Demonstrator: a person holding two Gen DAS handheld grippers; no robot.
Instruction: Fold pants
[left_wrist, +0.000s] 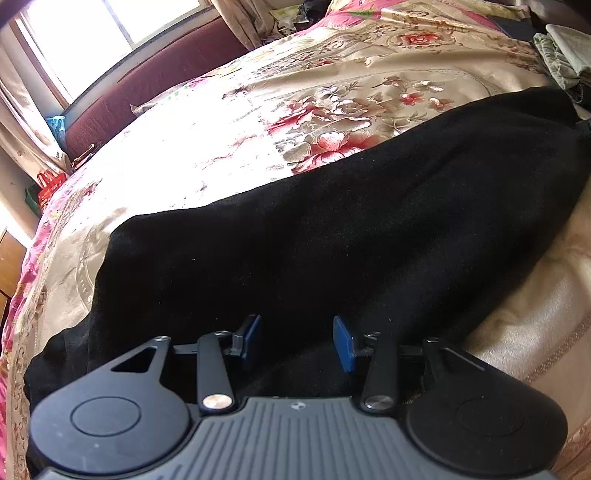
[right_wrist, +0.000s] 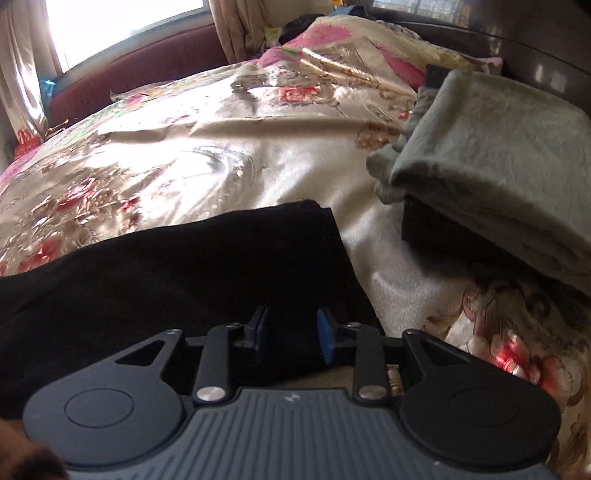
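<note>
Black pants (left_wrist: 332, 221) lie flat and stretched across a floral satin bedspread (left_wrist: 221, 155). My left gripper (left_wrist: 297, 339) hovers low over their near edge, blue pads apart, with only dark cloth showing behind the gap. In the right wrist view the pants (right_wrist: 184, 266) end in a squared edge at the right. My right gripper (right_wrist: 293, 336) stands open over that end, close to the near edge, and its pads press on nothing. The bedspread (right_wrist: 240, 155) shows beyond.
A folded grey-green blanket (right_wrist: 498, 166) rests on a dark stack (right_wrist: 439, 232) right of the pants' end. More folded clothes (left_wrist: 561, 55) sit at the far right. A maroon padded board (left_wrist: 147, 85) and a bright window (left_wrist: 92, 29) line the far side.
</note>
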